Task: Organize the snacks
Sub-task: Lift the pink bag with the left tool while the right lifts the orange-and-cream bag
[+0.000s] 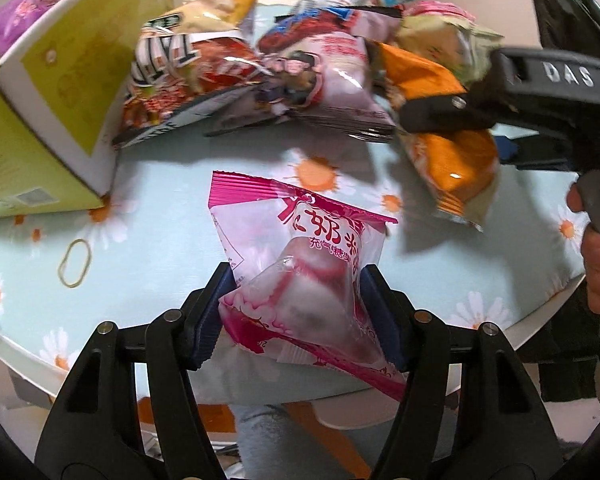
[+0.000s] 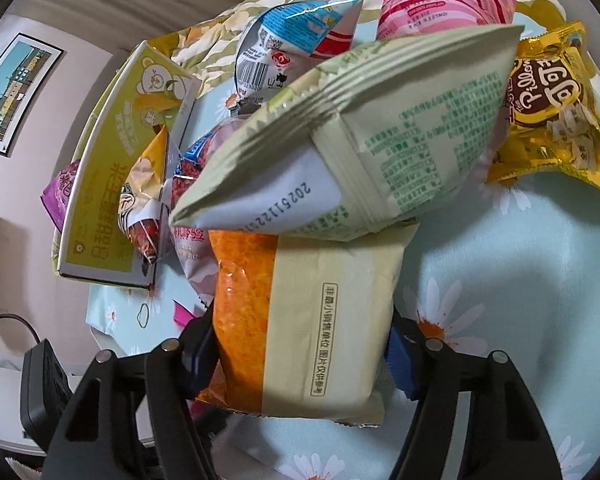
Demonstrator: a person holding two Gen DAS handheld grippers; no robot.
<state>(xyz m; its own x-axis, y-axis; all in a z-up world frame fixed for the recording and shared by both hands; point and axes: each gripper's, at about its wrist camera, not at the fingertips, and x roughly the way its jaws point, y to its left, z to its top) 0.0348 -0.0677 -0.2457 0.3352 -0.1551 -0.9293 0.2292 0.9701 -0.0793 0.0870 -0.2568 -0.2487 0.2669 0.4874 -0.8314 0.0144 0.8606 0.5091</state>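
Both grippers are loaded mid-sort! Over by the yellow-green box (image 1: 48, 92), the left gripper (image 1: 296, 312) pinches a pink candy packet (image 1: 300, 264) above the counter (image 1: 148, 216); the right gripper (image 2: 300, 344) clamps an orange-and-cream packet (image 2: 300, 320) beside the snack pile (image 2: 340, 140). Next, I'd judge, each needs a placing spot.

Your views are bright and evenly lit. Soft shadows fall on the desk (image 1: 148, 208) beneath the snack pile (image 1: 260, 64); the wrappers glint. Motion blur smears the upper right of the left view. Fisheye bends both frames' edges into dark corners.
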